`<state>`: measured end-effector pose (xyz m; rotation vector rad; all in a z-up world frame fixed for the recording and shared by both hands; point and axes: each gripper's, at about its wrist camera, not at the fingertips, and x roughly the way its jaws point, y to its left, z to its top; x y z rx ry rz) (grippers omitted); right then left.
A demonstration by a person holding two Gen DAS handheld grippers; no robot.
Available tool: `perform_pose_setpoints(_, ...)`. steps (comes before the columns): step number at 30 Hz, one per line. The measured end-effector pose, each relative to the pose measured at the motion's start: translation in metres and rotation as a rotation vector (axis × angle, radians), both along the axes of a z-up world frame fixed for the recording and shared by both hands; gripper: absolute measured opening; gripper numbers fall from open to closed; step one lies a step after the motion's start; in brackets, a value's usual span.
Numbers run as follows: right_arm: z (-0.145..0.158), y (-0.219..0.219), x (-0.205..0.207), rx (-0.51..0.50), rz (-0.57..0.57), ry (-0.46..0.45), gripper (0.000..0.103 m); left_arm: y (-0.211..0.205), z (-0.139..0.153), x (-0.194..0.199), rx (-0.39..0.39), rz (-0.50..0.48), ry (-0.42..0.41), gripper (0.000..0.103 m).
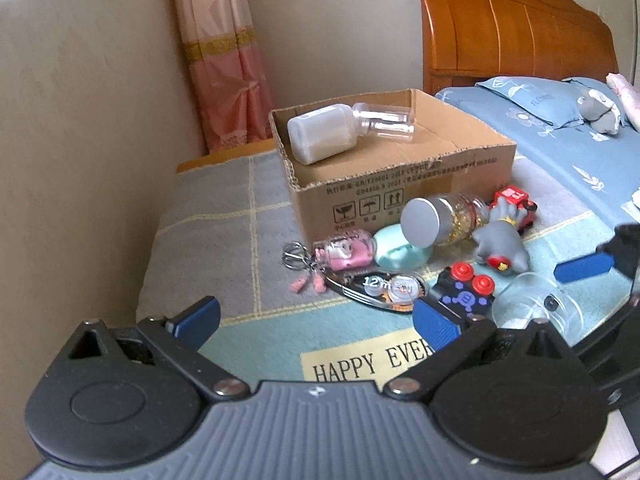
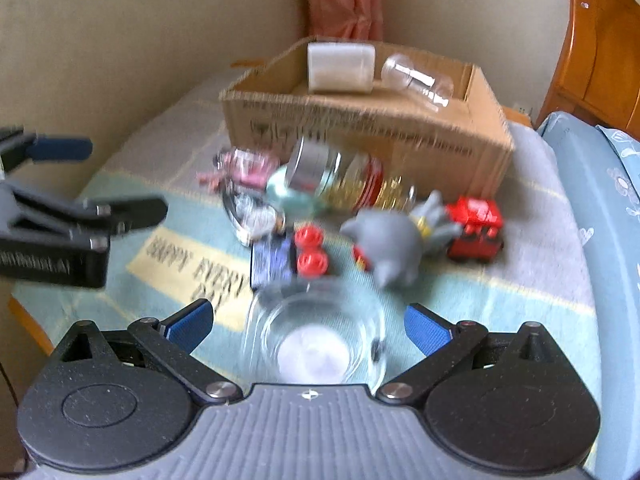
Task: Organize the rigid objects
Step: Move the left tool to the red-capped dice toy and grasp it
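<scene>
A cardboard box (image 1: 404,196) (image 2: 360,132) stands on the mat and holds a white bottle (image 1: 320,134) (image 2: 340,66) and a clear bottle (image 1: 384,118) (image 2: 420,80). In front lie a silver-lidded jar (image 1: 424,222) (image 2: 316,168), a grey toy animal (image 1: 500,240) (image 2: 388,240), a red toy car (image 1: 514,200) (image 2: 476,224), a black block with red knobs (image 1: 464,292) (image 2: 292,256), a pink keychain bottle (image 1: 344,252) and a clear glass jar (image 1: 532,304) (image 2: 320,340). My left gripper (image 1: 316,320) is open and empty. My right gripper (image 2: 308,326) is open with the clear jar between its fingers.
The things lie on a blue and grey mat (image 1: 224,216) reading "HAPPY EVER". A wall is to the left, a curtain (image 1: 228,60) behind, a bed with a wooden headboard (image 1: 516,24) and blue pillow (image 1: 532,96) to the right. The left gripper shows at the right view's left edge (image 2: 72,216).
</scene>
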<state>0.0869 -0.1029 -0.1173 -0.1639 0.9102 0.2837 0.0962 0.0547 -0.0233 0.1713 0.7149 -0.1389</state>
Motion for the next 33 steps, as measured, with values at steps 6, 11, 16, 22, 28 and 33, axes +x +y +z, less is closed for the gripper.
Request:
perform_pose_setpoints(6, -0.009, -0.012, -0.004, -0.024, -0.080, -0.006, 0.103, -0.005, -0.004, 0.005, -0.019, -0.018, 0.020, 0.102)
perform_pose_setpoints(11, -0.011, -0.041, -0.010, 0.006, -0.143, 0.005, 0.103, -0.017, -0.008, 0.013, -0.021, -0.047, 0.039, 0.102)
perform_pose_setpoints(16, -0.016, -0.073, -0.016, 0.009, -0.215, 0.004, 0.103, -0.036, -0.015, 0.022, -0.023, -0.111, 0.047, 0.102)
perform_pose_setpoints(22, -0.025, -0.091, -0.020, 0.013, -0.208, -0.001, 0.103, -0.054, -0.025, 0.026, -0.054, -0.309, 0.075, 0.102)
perform_pose_setpoints(28, -0.029, -0.092, -0.020, 0.006, -0.163, -0.046, 0.103, -0.069, -0.033, 0.033, -0.084, -0.465, 0.097, 0.100)
perform_pose_setpoints(33, -0.030, -0.094, -0.021, 0.011, -0.145, -0.061, 0.103, -0.078, -0.042, 0.042, -0.047, -0.530, 0.114, 0.095)
